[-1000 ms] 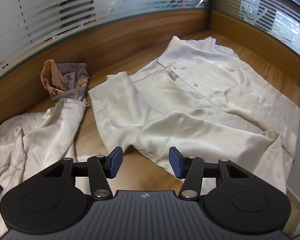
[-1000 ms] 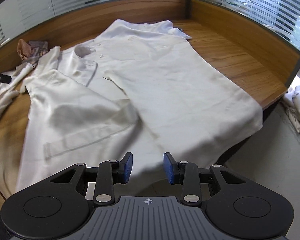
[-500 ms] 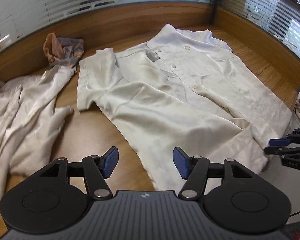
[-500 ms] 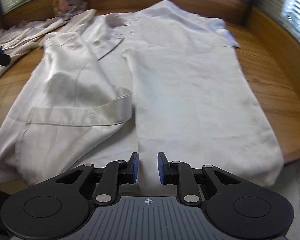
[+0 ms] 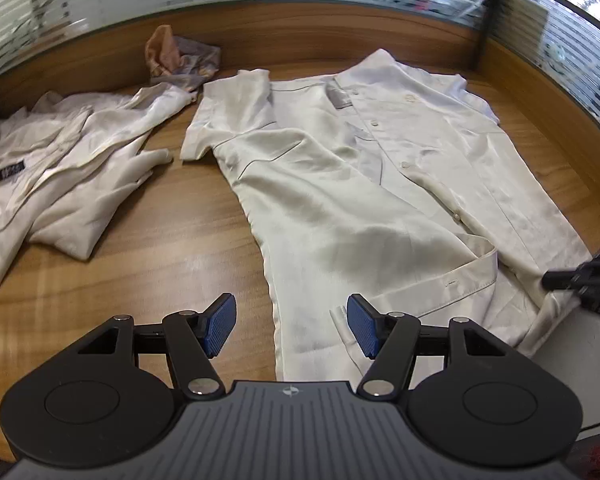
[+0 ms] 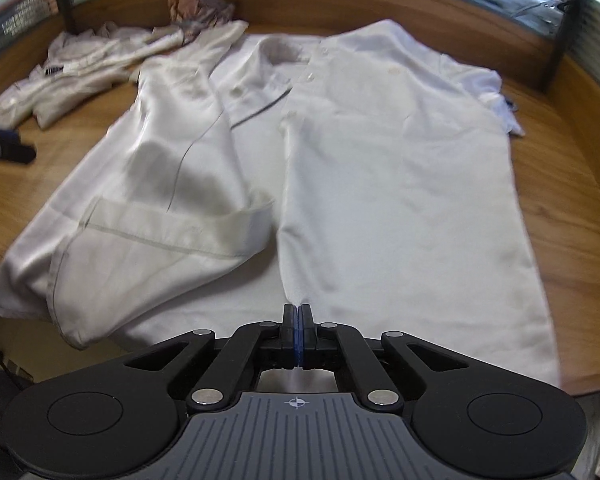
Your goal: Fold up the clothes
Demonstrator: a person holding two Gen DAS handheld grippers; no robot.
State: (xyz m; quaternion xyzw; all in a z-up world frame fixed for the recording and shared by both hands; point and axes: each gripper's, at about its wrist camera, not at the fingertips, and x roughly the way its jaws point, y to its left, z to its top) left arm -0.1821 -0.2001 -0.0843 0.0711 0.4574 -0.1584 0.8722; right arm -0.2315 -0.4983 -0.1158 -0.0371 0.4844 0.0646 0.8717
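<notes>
A white button-front shirt (image 5: 360, 208) lies spread face up on the wooden table (image 5: 172, 248), collar far, hem near. Its left front panel (image 6: 160, 216) is rumpled and partly folded over. My left gripper (image 5: 290, 314) is open just above the near left hem, with the shirt's side edge showing between its fingers, untouched. My right gripper (image 6: 298, 314) is shut on the hem at the front opening, where the cloth (image 6: 380, 180) puckers toward its tips. Each gripper shows in the other's view: the right one (image 5: 560, 280) at the hem, the left one (image 6: 4, 148) over bare wood.
A second white garment (image 5: 60, 168) lies crumpled on the table's left side. A bunched orange and grey patterned cloth (image 5: 184, 60) sits against the wooden back wall (image 5: 300, 28) under striped glass. The table edge (image 6: 580, 384) runs close beneath the hem.
My right gripper's jaws have closed, from well apart to shut at the hem. My left gripper has slid along the table toward the shirt's near left hem and opened slightly wider.
</notes>
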